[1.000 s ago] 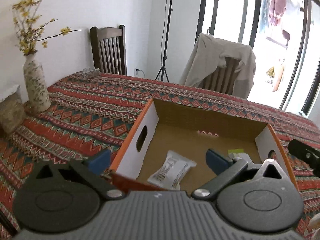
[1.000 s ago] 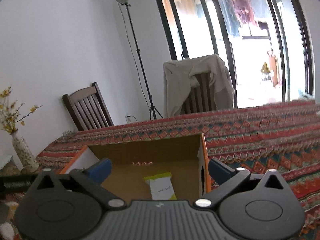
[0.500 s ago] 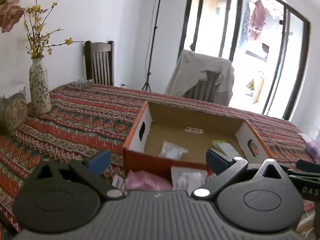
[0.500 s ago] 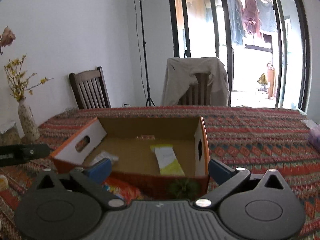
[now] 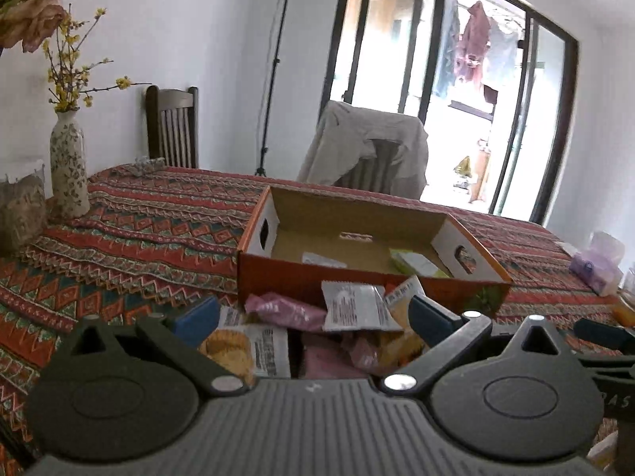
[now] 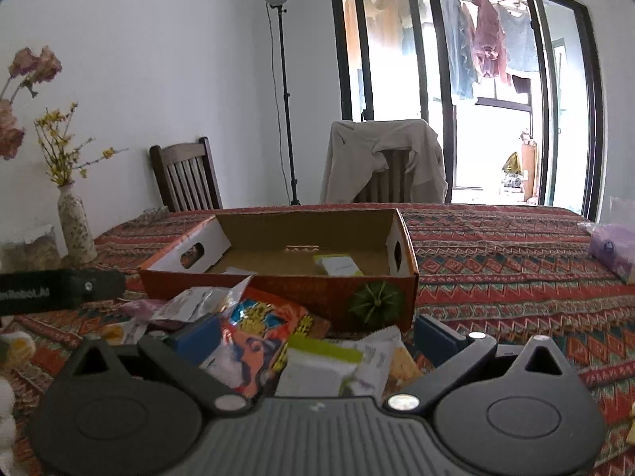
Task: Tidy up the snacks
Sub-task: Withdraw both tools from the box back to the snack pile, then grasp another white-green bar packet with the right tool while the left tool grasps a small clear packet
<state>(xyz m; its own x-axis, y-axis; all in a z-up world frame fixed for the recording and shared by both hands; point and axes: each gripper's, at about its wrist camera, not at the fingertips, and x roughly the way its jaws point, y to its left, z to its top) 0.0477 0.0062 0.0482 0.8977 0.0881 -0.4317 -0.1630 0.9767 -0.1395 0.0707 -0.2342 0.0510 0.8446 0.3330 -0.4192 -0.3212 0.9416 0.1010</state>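
A vase [image 5: 69,166] with yellow sprigs stands far left on the patterned cloth [image 5: 151,234]. Right of it, mid-table, sits the open box [image 5: 369,277]; a white packet [image 5: 321,258] and a yellow-green packet [image 5: 416,263] lie on its floor. The loose snacks are heaped on the cloth against the box's near wall. The left gripper [image 5: 313,317] hovers over the heap, fingers wide apart and holding nothing, with a pink packet [image 5: 285,309] and a white pouch [image 5: 355,311] between them. The right gripper [image 6: 313,335] is spread wide too and empty, above an orange bag [image 6: 262,333] and a green-edged pouch [image 6: 321,369]. A purple pack [image 6: 611,244] lies far right.
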